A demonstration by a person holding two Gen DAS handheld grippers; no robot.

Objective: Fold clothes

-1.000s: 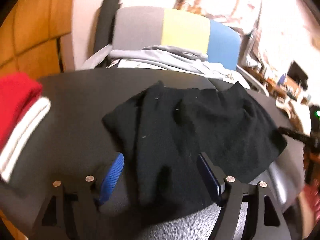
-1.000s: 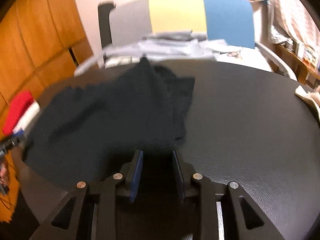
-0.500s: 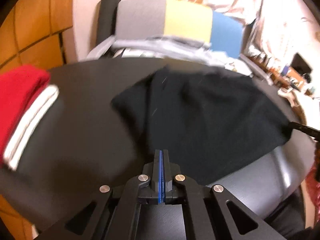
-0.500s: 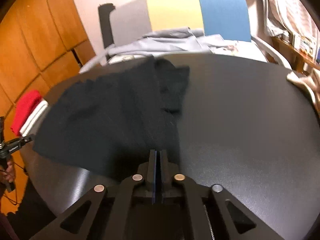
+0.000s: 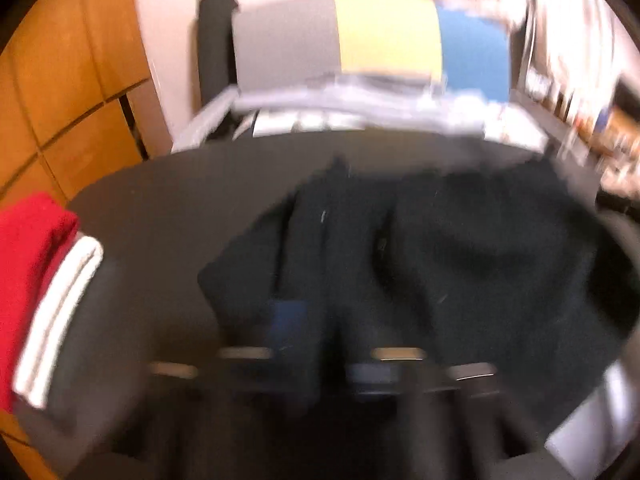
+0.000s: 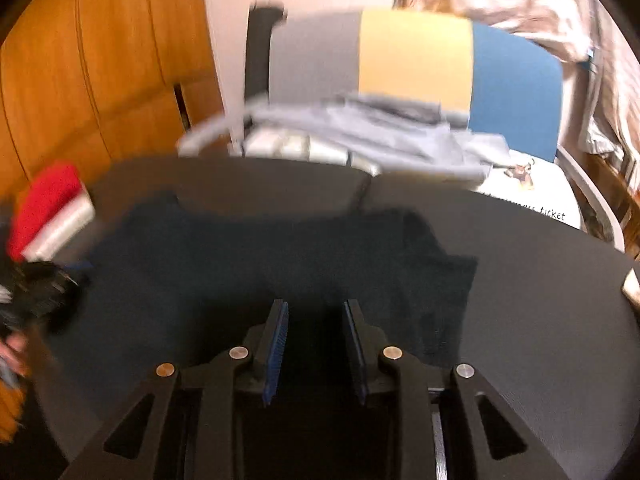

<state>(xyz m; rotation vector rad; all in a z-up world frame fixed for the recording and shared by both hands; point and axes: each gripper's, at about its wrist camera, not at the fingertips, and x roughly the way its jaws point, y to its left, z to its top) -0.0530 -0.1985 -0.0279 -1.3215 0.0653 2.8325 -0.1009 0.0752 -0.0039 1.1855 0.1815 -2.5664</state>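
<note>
1. The left wrist view is heavily smeared by motion; the left tool (image 5: 320, 344) is seen only as dark streaks with blue pad smudges near the bottom edge.
2. How the left tool's jaws stand cannot be read from that blur (by the measured reading they are all but closed and easing open), and whether cloth is pinched between them cannot be told.
3. The black garment (image 5: 440, 264) is spread in loose folds over the dark round surface (image 5: 168, 200), its near edge lost among the smeared tool parts.
4. In the right wrist view the right tool (image 6: 316, 340) is seen sharply: its blue-lined jaws stand partly apart and are opening, with the black garment (image 6: 240, 272) lying beneath and just ahead of the gap, not pressed by the pads.
5. At the left edge of that view the other tool and part of a hand (image 6: 16, 344) are cut off and blurred.
6. A folded red and white stack (image 5: 36, 280) lies at the left rim of the surface, partly out of frame.
7. Behind the surface a chair (image 6: 412, 60) with grey, yellow and blue panels carries pale grey clothes (image 6: 380, 128), blurred.
</note>
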